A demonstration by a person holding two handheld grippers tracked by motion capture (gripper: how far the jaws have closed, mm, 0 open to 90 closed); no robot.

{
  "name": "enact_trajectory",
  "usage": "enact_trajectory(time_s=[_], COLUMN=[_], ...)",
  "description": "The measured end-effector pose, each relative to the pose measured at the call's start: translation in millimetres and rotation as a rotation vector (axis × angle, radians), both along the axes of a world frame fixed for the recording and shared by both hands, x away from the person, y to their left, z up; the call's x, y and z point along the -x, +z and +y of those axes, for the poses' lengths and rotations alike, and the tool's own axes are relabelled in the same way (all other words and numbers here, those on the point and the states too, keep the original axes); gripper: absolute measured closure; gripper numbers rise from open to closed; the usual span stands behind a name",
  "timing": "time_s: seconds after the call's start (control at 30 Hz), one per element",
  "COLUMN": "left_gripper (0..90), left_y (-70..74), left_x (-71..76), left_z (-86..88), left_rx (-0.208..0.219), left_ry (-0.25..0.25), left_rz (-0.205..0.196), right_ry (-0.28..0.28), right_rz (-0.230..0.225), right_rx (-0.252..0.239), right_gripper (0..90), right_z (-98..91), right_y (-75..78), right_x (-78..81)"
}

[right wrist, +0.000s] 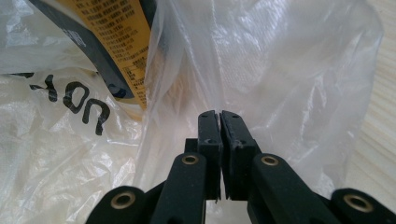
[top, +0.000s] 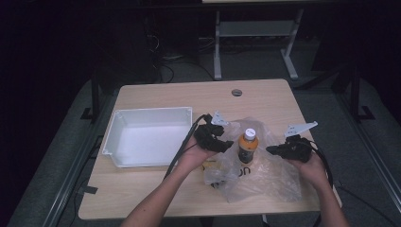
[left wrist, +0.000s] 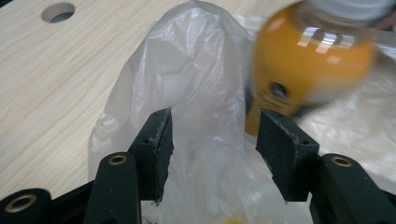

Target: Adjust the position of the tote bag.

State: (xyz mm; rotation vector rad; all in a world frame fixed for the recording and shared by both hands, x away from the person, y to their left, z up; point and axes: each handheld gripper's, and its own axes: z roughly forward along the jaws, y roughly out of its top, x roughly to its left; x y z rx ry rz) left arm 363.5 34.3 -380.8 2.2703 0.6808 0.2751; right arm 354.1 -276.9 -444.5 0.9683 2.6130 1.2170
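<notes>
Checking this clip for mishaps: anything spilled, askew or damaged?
Nothing spilled or damaged. The orange drink bottle with white cap stands upright in the crumpled clear plastic bag; the white plastic tray sits squarely beside it.

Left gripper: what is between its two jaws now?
In the left gripper view, a fold of the plastic bag stands between the open jaws of the left gripper; the pads do not press it. The orange bottle is just beyond.
</notes>
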Motion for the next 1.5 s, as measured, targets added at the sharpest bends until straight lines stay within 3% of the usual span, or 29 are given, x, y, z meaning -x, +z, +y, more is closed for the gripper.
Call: enact_trajectory(time_s=[0.07,0.13,0.17,0.23,0.3,0.4,0.5,0.77,1.07,1.3,1.43,1.5], left_gripper=[49.1,66.8,79.8,87.6,89.5,89.7,89.7,89.9,89.9,88.5,80.4,77.3], left_y=[-5.9,-11.0,-14.8,-19.9,-26.1,-34.8,-40.9,-60.9,-72.6,-73.0,-66.6,-59.5], left_x=[-5.7,-10.1,-13.1,-15.1,-14.8,-15.8,-15.9,-12.8,-8.5,-7.5,-5.0,-3.8], left_z=[-4.6,-6.3,-7.1,-8.3,-10.8,-13.0,-14.0,-19.1,-22.5,-20.5,-18.7,-16.0], left_rx=[0.005,0.022,0.032,0.032,0.026,-0.003,0.000,-0.078,-0.091,-0.095,-0.077,-0.065], left_ry=[0.029,0.039,0.041,0.047,0.065,0.082,0.101,0.094,0.089,0.080,0.073,0.054], left_rz=[0.012,0.031,0.044,0.047,0.028,0.009,0.024,0.010,0.019,0.029,0.026,0.046], right_ry=[-0.002,-0.001,-0.002,-0.002,-0.003,-0.001,0.004,0.005,0.009,0.009,0.005,0.006], right_rz=[-0.005,-0.009,-0.012,-0.010,-0.003,0.000,0.001,0.004,0.008,0.007,0.006,0.004], right_rx=[-0.006,-0.012,-0.015,-0.016,-0.014,-0.012,-0.004,0.003,0.007,0.006,0.004,0.004], right_gripper=[87.0,87.1,87.1,87.1,87.2,87.2,87.2,87.2,87.1,86.9,86.0,85.2], right_z=[-0.8,-1.6,-2.0,-2.0,-2.4,-2.2,-1.9,-0.3,1.4,1.6,1.2,0.6], right_y=[0.0,0.1,-0.1,-0.1,-0.7,-1.7,-2.6,-2.8,-3.6,-3.5,-2.7,-1.8], right_x=[-0.6,-1.5,-2.0,-2.0,-2.3,-2.7,-3.2,-2.8,-2.5,-2.2,-1.7,-1.0])
